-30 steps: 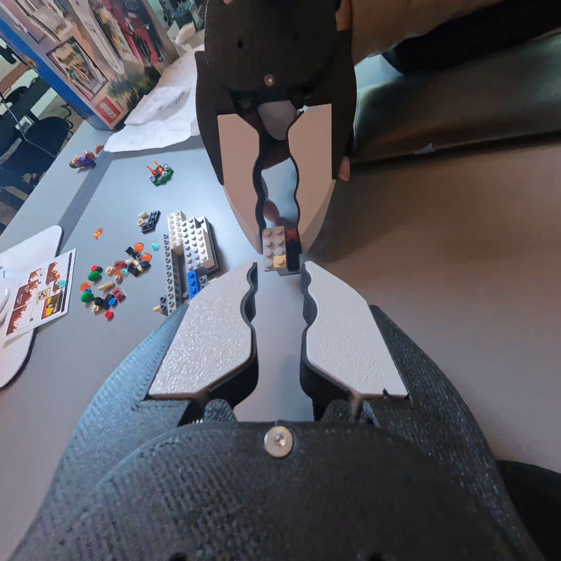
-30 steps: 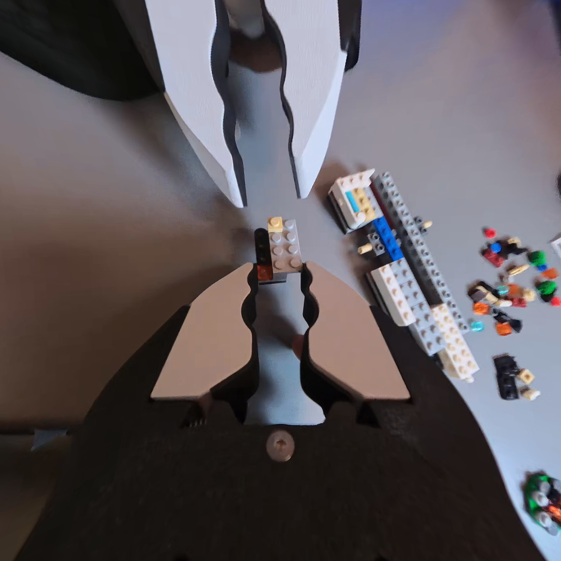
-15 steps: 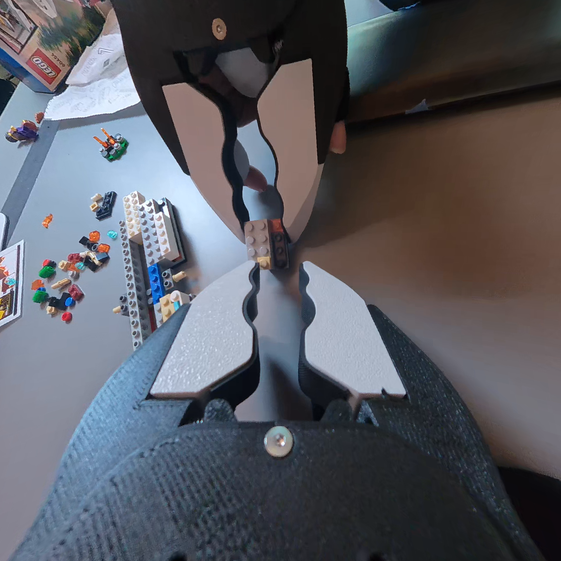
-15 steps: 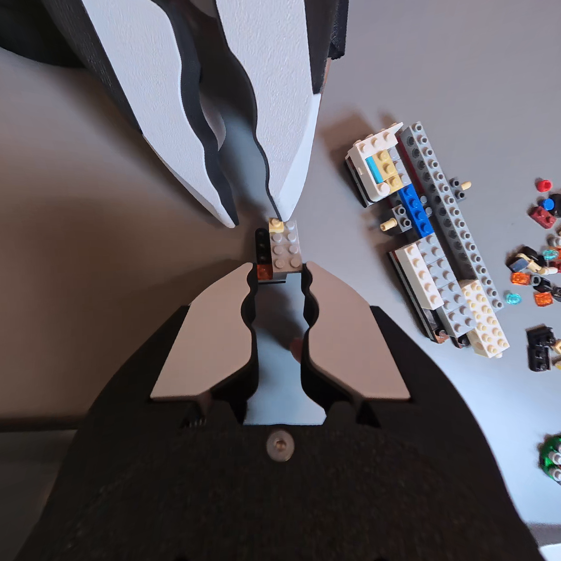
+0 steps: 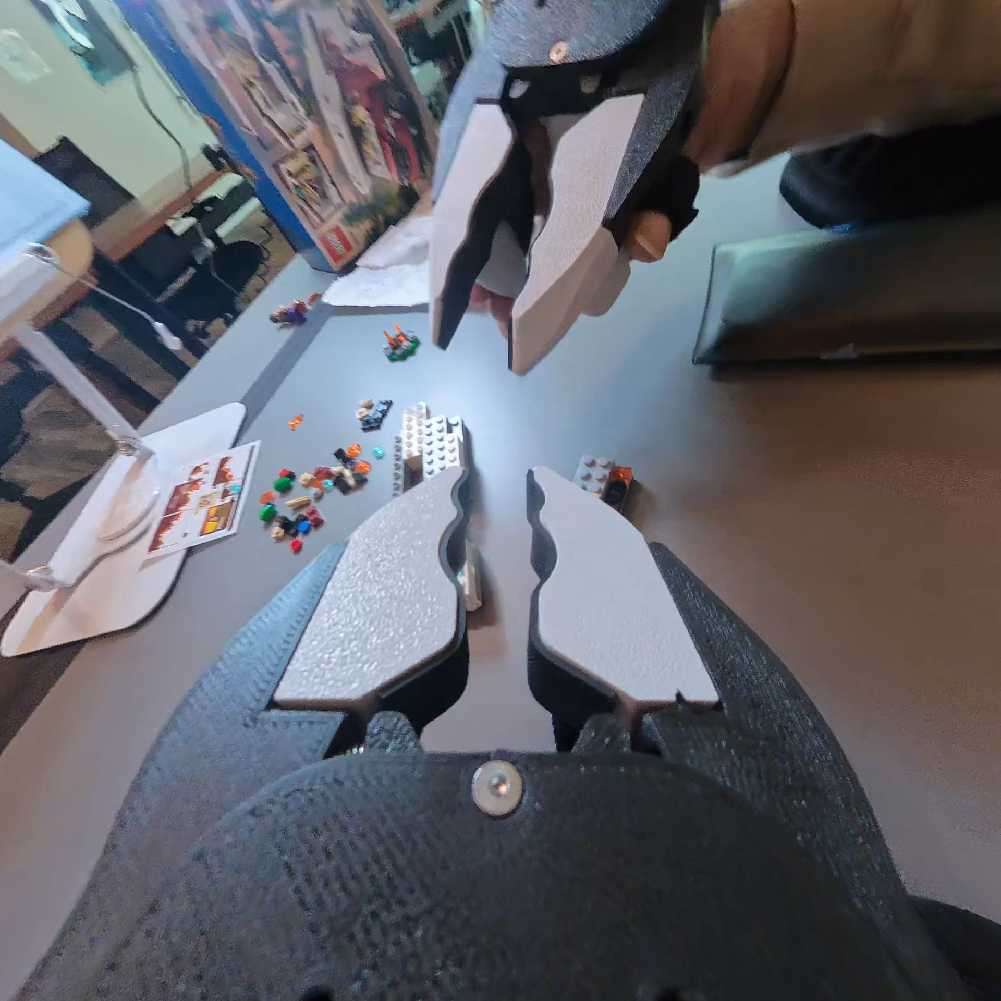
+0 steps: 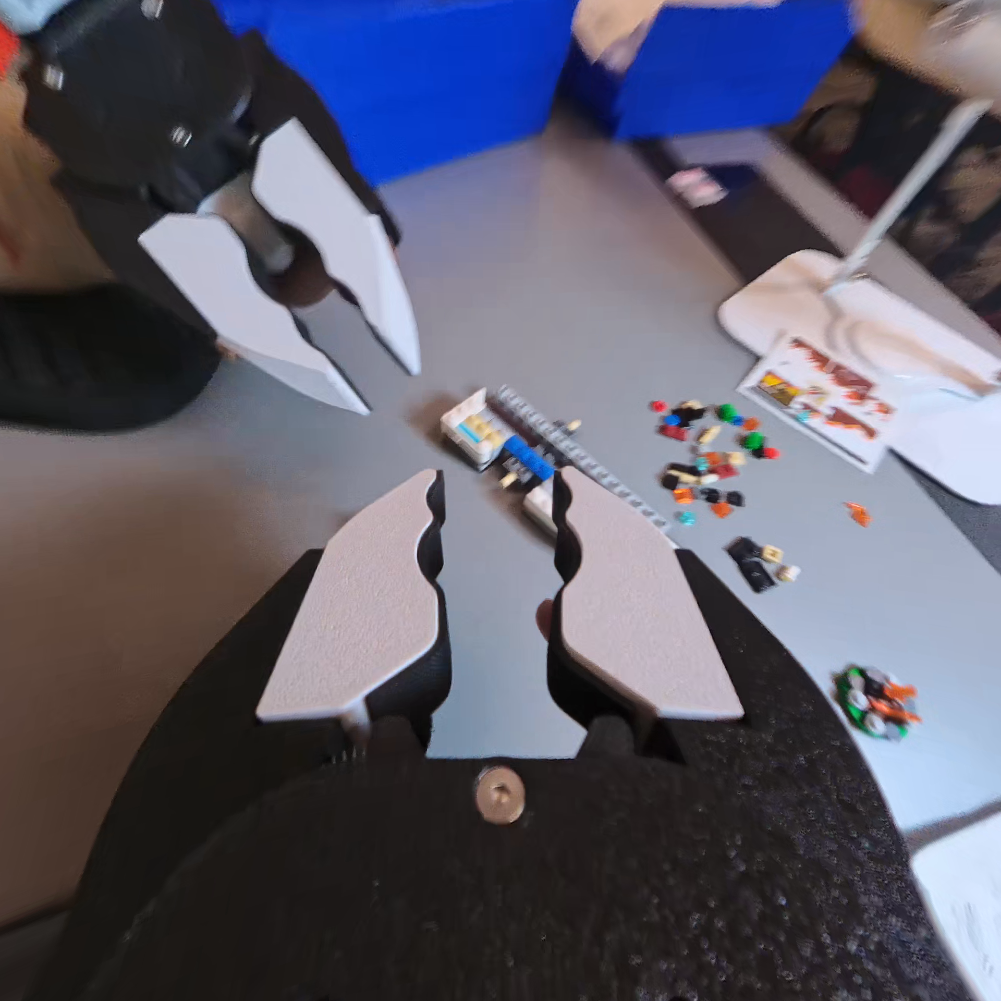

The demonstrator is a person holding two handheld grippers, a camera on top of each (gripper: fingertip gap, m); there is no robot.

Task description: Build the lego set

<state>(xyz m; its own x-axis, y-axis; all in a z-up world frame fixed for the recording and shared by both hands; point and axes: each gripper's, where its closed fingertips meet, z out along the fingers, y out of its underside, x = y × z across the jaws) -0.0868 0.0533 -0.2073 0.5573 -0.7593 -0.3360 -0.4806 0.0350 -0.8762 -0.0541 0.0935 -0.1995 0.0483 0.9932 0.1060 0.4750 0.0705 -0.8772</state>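
Spanning both views, grey worktop (image 5: 623,411). Left tongs (image 5: 498,476) and right tongs (image 6: 495,482) hover above it, both spread, gripping nothing. Long grey-white lego build (image 6: 520,449) lies between them; small grey-orange block (image 5: 604,479) just beside left tongs' tip; loose coloured pieces (image 6: 704,466) scattered nearby.

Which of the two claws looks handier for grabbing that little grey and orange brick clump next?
Probably left. The brick clump lies on the table right beside the open left gripper, by its fingertip, while the open right gripper hangs tilted above the table, farther off.
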